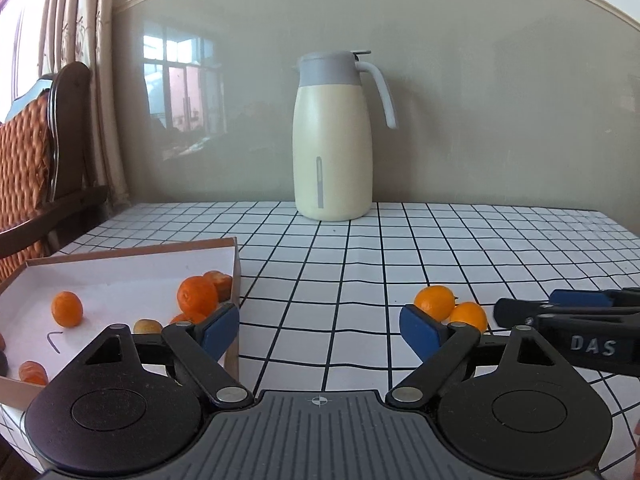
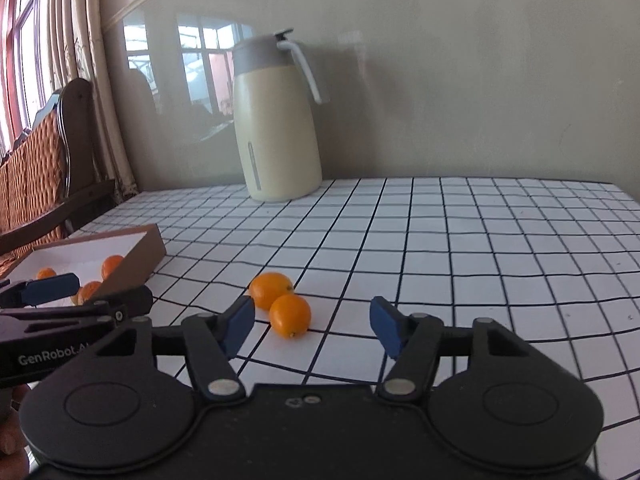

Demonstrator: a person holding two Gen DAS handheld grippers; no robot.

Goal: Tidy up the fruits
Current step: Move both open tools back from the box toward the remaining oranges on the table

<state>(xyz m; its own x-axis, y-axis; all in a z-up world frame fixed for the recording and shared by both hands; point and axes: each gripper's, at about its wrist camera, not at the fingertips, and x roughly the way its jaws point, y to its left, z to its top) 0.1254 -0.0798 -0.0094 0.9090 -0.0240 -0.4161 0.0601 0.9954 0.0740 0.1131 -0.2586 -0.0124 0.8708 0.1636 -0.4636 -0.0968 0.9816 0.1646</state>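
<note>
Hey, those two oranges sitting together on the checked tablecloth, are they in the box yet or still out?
Out. Both oranges lie touching on the bare tablecloth, right of the cardboard box, which already holds several others.

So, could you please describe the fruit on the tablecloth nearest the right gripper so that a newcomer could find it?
Start at the cream jug on the checked tablecloth. In front of it, two orange fruits lie touching, outside the cardboard box. The nearer fruit is the rounder one, just ahead of the right gripper.
</note>
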